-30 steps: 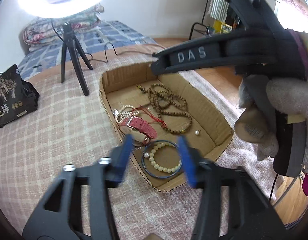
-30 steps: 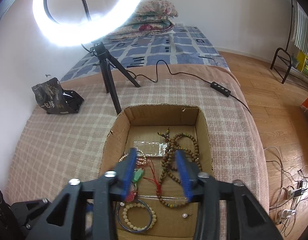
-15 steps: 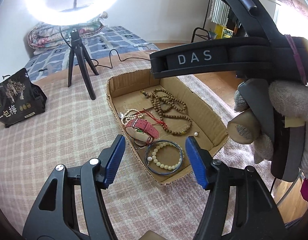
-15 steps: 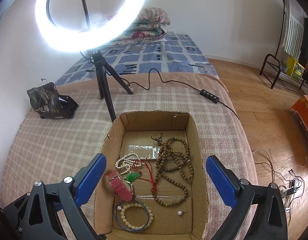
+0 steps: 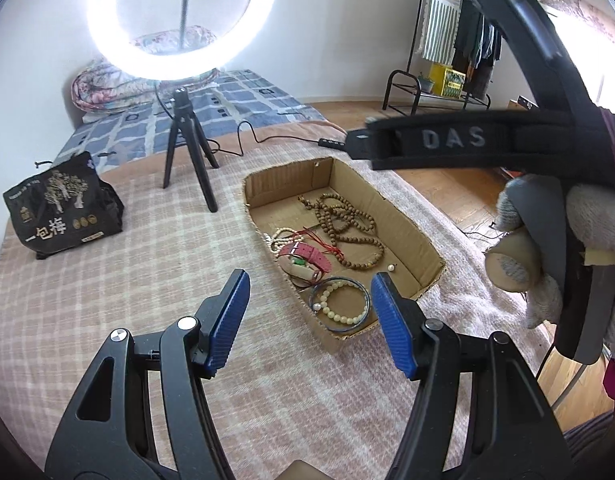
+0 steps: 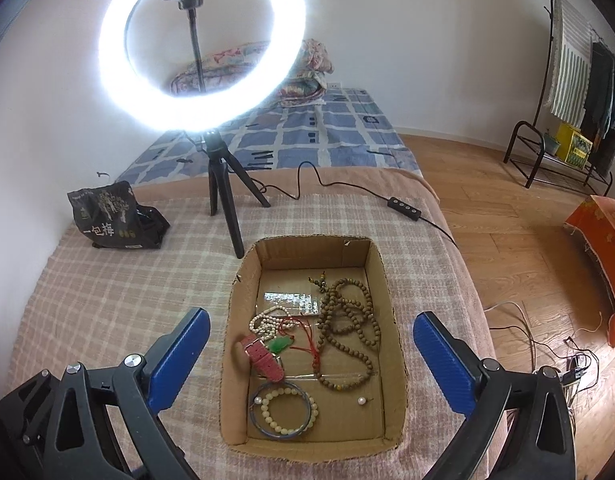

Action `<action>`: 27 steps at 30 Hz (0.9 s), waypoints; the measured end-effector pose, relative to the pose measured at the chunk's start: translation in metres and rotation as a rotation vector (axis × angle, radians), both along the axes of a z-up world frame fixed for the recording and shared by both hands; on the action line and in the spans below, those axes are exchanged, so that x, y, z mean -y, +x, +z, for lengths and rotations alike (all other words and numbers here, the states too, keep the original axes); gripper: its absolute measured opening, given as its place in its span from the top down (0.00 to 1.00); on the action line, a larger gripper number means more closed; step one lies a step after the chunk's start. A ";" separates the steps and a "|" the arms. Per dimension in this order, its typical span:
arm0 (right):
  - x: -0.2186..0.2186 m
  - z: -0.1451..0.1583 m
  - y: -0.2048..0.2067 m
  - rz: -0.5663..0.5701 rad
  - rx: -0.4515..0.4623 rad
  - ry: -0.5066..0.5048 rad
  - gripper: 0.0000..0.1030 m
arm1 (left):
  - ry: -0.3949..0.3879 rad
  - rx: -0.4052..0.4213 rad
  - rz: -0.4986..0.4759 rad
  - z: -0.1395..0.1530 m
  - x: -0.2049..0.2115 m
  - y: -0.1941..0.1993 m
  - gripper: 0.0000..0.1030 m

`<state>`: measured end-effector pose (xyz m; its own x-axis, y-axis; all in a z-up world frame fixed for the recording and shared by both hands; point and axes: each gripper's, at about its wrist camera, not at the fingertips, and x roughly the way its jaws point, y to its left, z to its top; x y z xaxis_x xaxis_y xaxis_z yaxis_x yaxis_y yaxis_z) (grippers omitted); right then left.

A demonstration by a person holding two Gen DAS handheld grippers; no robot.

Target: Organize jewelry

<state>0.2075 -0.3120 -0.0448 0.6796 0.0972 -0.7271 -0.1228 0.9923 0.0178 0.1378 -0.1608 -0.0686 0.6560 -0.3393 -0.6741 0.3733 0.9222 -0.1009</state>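
Note:
A shallow cardboard box [image 6: 391,332] [image 5: 411,232] sits on the plaid blanket and holds the jewelry: a long brown bead necklace [image 6: 349,320] [image 5: 347,220], a red watch strap [image 6: 263,360] [image 5: 311,256], a white pearl string [image 6: 263,320], a green pendant on red cord [image 6: 281,345], a cream bead bracelet inside a blue bangle [image 6: 285,408] [image 5: 341,304], and a loose pearl [image 6: 361,401]. My left gripper [image 5: 307,320] is open and empty above the blanket before the box. My right gripper [image 6: 311,364] is wide open and empty above the box; its body shows at the right of the left wrist view [image 5: 467,144].
A lit ring light on a black tripod [image 6: 223,200] [image 5: 183,148] stands behind the box, its cable and switch [image 6: 403,208] trailing right. A black snack bag [image 6: 111,220] [image 5: 59,208] lies far left. The bed edge drops to wooden floor [image 6: 527,260] on the right.
Both grippers opened from nearly shut and pulled back and up from the box. The jewelry lies unmoved in the box.

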 end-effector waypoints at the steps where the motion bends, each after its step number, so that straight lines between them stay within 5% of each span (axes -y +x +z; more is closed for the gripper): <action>1: -0.002 0.003 -0.005 0.000 0.006 -0.007 0.00 | 0.001 0.007 0.001 0.003 -0.004 -0.003 0.37; 17: -0.024 0.035 -0.069 -0.002 0.104 -0.027 0.00 | 0.022 0.031 0.038 0.015 -0.051 -0.026 0.33; 27: -0.022 0.024 -0.099 -0.013 0.116 -0.036 0.00 | 0.044 0.069 0.091 0.019 -0.068 -0.030 0.18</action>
<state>0.1089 -0.2904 -0.0209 0.7607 0.0631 -0.6460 -0.1092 0.9935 -0.0315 0.1082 -0.0923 -0.0497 0.7280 -0.2473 -0.6395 0.2926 0.9555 -0.0364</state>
